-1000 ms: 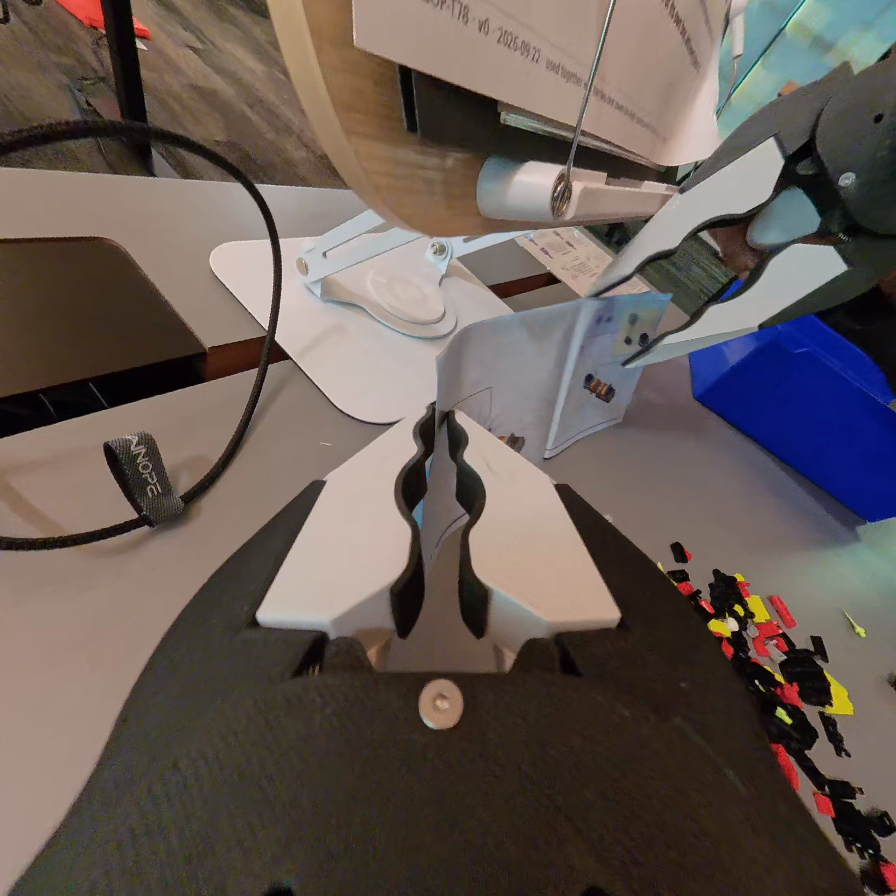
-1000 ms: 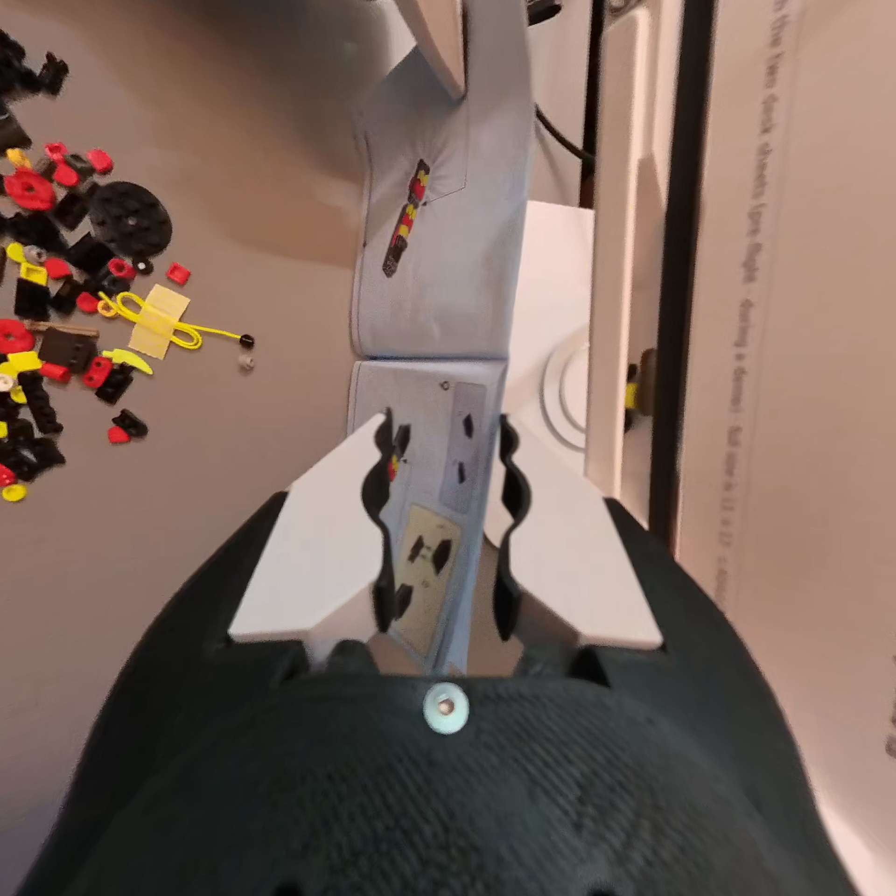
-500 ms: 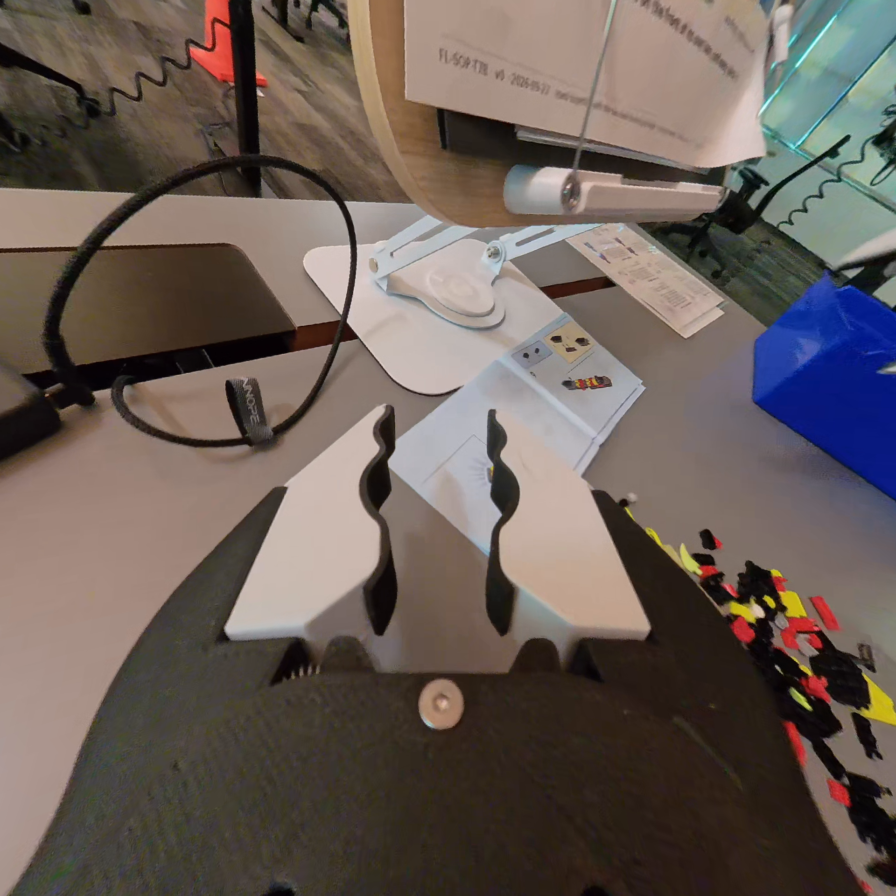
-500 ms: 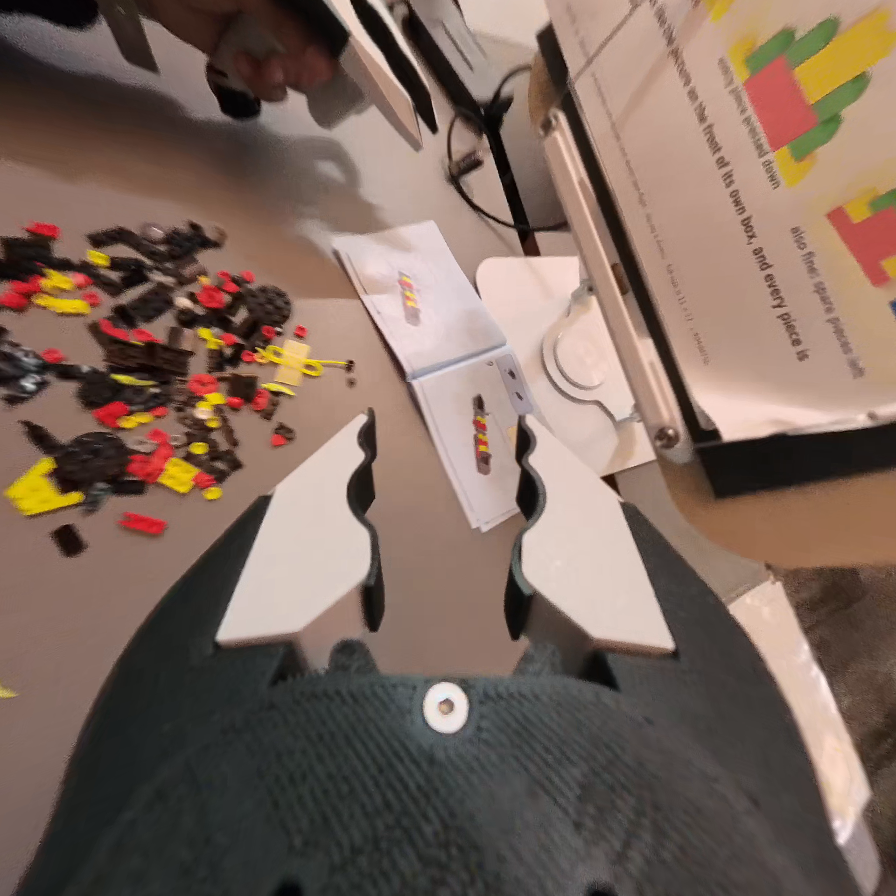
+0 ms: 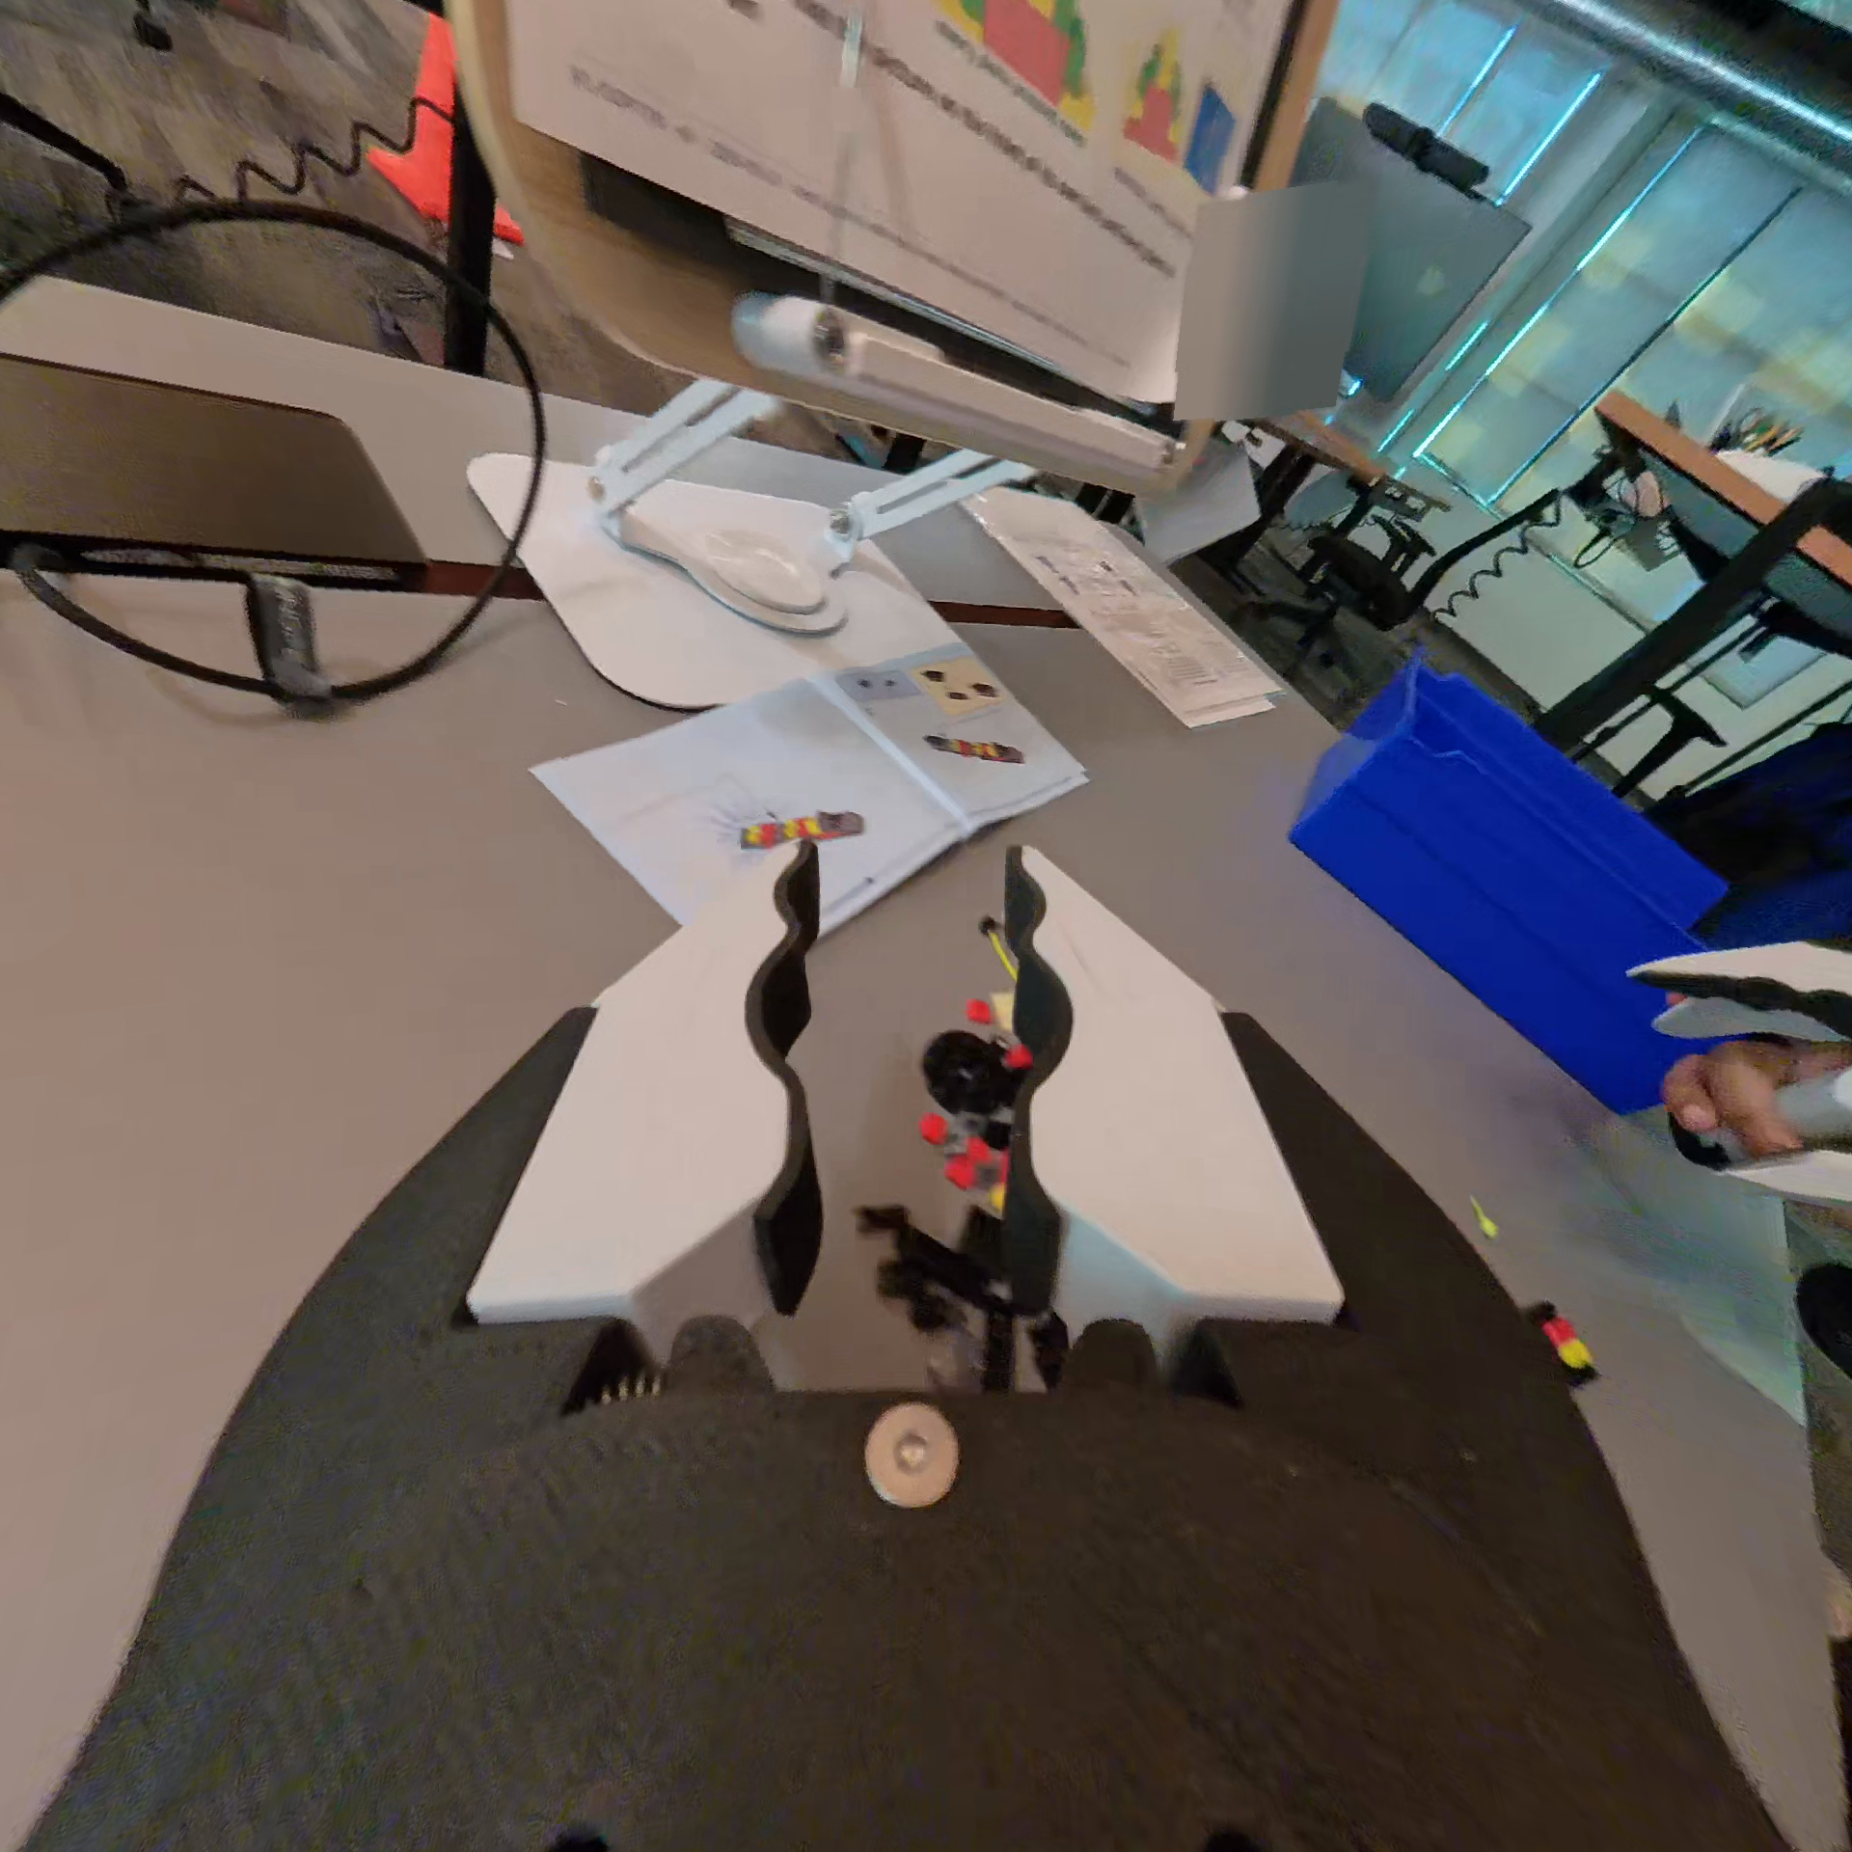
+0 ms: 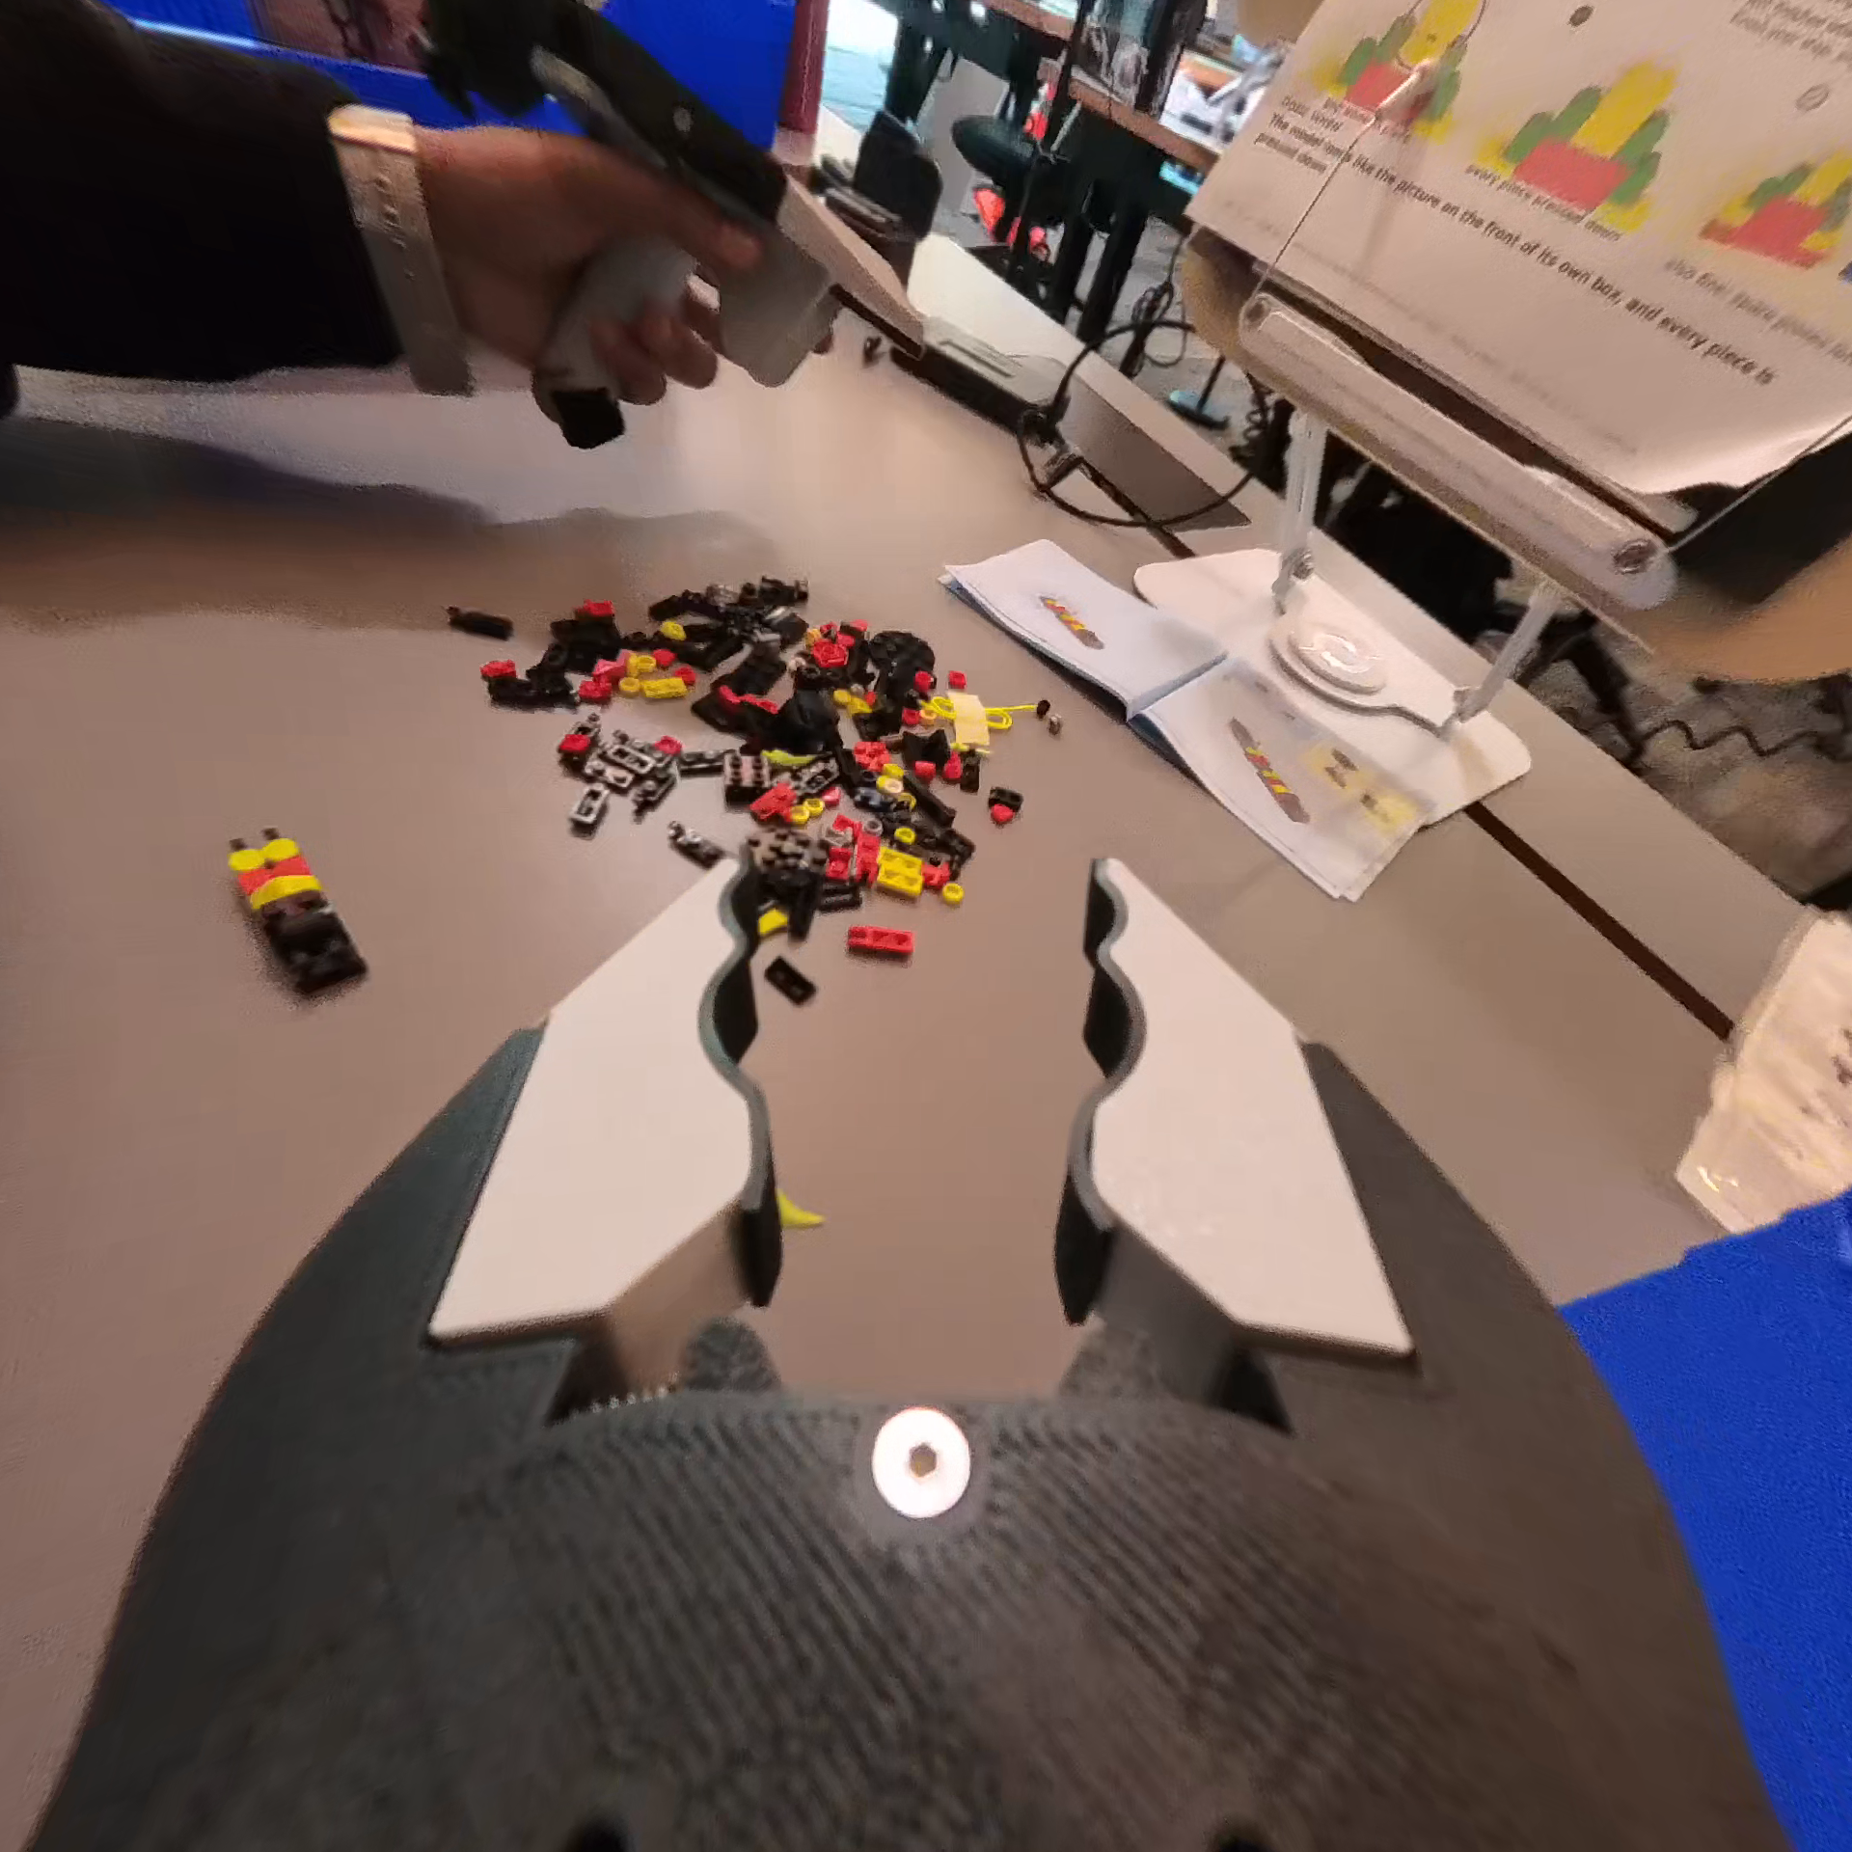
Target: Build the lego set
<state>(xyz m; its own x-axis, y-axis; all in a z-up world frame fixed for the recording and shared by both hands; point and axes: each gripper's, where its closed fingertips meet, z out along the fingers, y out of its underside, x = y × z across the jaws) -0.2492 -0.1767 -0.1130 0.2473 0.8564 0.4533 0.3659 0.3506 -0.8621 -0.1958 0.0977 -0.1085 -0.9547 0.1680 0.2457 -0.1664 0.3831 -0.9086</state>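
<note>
A pile of small black, red and yellow lego pieces (image 6: 792,742) lies on the grey table (image 6: 301,1082). A partly built black, red and yellow strip (image 6: 291,907) lies apart at the left. The open instruction booklet (image 6: 1203,702) lies flat by the stand; it also shows in the left wrist view (image 5: 802,792). My right gripper (image 6: 917,882) is open and empty, above the table near the pile. My left gripper (image 5: 907,862) is open and empty over the pile's edge (image 5: 962,1112). It also shows far off in the right wrist view, held in a hand (image 6: 591,241).
A white stand (image 6: 1333,661) holds a board with printed sheets (image 6: 1563,200) over the table's back. A blue bin (image 5: 1503,882) sits right of the booklet. A black cable loop (image 5: 401,501) and a dark panel (image 5: 180,471) lie at the left. The grippers' ends are close to 30 centimeters from one another.
Both grippers let go of the booklet, which now lies flat and open. Both have opened and pulled back toward the lego pile.
</note>
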